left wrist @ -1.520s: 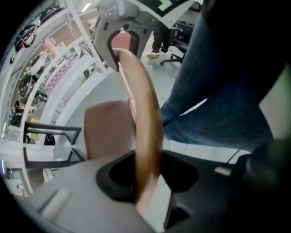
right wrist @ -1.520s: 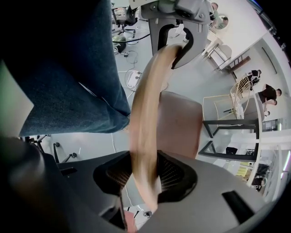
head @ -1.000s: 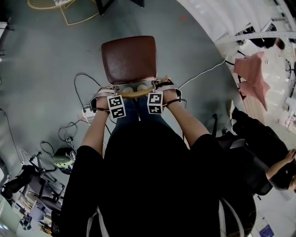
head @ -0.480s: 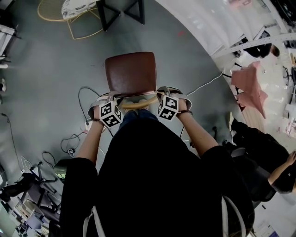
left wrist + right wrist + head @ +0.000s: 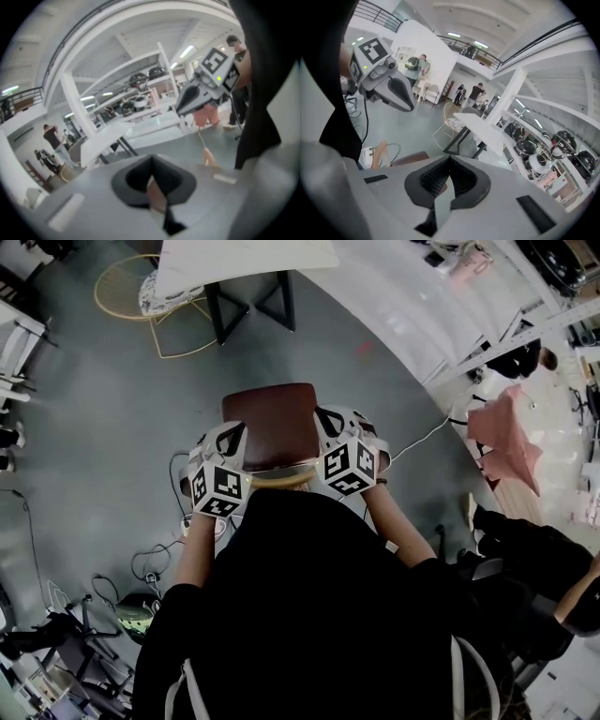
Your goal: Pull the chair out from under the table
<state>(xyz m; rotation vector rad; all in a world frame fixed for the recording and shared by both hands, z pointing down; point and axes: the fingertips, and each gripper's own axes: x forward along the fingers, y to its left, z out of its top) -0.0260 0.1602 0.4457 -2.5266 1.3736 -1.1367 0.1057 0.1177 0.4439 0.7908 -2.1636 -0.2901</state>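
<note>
Grey floor (image 5: pixel 103 456): chair (image 5: pixel 272 418) stands apart from table (image 5: pixel 246 253). Left tongs (image 5: pixel 232 439), right tongs (image 5: pixel 330 422) flank chair, just closed, pressed together, nothing between.

Grey floor (image 5: pixel 103 446), gold wire chair (image 5: pixel 173 298), loose cables (image 5: pixel 150 563), white shelving (image 5: pixel 510 96), strip lights (image 5: pixel 453 34) overhead.

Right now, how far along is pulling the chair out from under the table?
Done, it seems: the chair stands on open floor, well apart from the table. In hand: nothing. The left hand-held gripper and right hand-held gripper have just closed their jaws with nothing between them, and they hang over the chair's back. Left: apparently nothing, unless you want the chair further out.
</note>
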